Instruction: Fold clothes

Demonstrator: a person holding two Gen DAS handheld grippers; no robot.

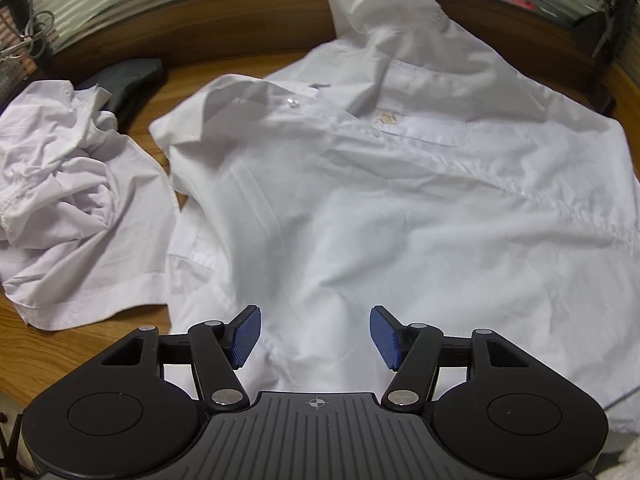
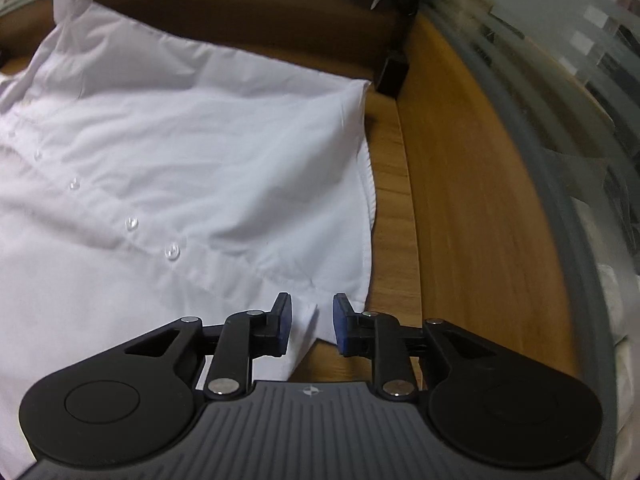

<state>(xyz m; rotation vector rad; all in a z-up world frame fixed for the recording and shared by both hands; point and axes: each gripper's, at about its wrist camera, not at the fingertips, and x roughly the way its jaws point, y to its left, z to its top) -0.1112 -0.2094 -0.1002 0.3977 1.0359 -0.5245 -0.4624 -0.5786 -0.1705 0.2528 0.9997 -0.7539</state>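
A white button-up shirt [image 1: 360,200] lies spread, front up, on the wooden tabletop [image 2: 460,200], one part propped against the back board; a second crumpled white garment [image 1: 72,184] sits just beside it. The cloth looks thin, light and limp, so it should sag and slide unless pinched at a seam or hem. The left tool [image 1: 315,338] hovers over the shirt with its blue pads wide apart. The right tool [image 2: 310,322] stands open around the lower hem corner, a sound place to grip.
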